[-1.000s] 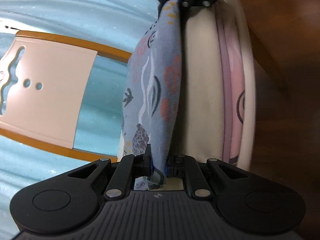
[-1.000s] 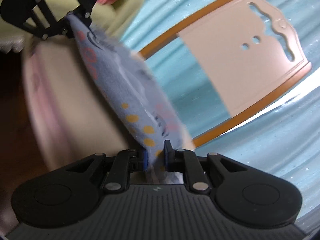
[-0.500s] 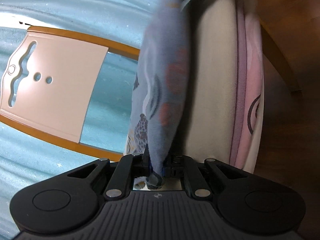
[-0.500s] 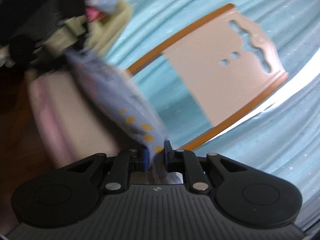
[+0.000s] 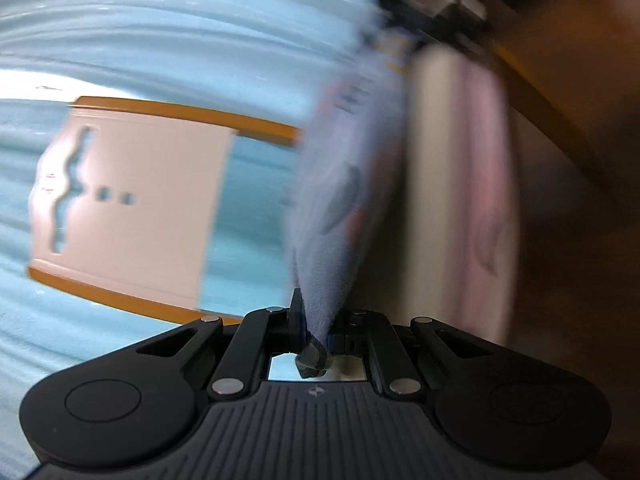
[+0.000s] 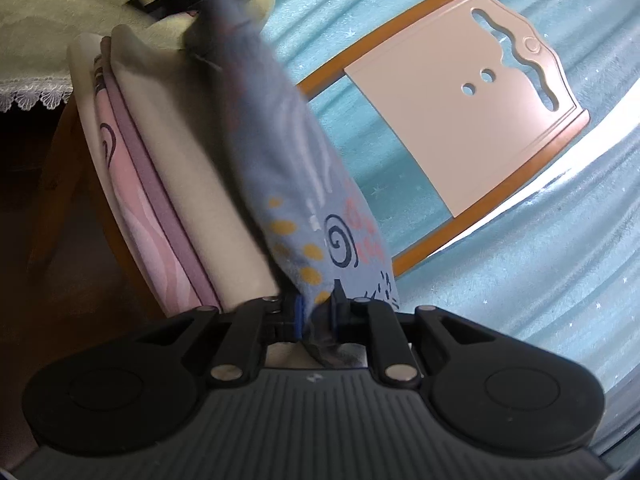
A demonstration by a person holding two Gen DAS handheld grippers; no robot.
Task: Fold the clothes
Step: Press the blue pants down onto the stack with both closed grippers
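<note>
Item: blue patterned garment [image 6: 288, 184], held up off the surface betw. two grippers, one end in each. Left gripper [image 5: 316, 338]: jaws narrow, clamped on a bunched corner of the cloth; a dark hem wad pokes back behind the pads. Right gripper [image 6: 316, 318]: jaws likewise narrow, pinching the opposite corner, fabric running up and away from it toward the other gripper, seen blurred at top of frame. Garment spans the two as a taut-ish band, printed w/ spirals, orange dots, coral marks; left view is smeared, so print detail there can't be read. Surroundings: pile of folded clothes [image 6: 160, 200] (cream, pink, mauve layers) just beside the hanging garment; whether the two touch can't be told. Chair back [image 6: 460, 120], pale panel w/ orange-brown frame, lies against teal sheet [image 6: 540, 300], well apart from jaws. Lace-trimmed cloth [image 6: 32, 96] at upper left of right view. Step, by judgement: mid-fold, garment lifted by both corners, prob. being straightened or carried over before laying down. Next move likely calls for keeping both grips firm and level, lowering cloth flat onto a surface, then bringing one edge over the other. Risk: a corner slipping out if tension goes uneven.
</note>
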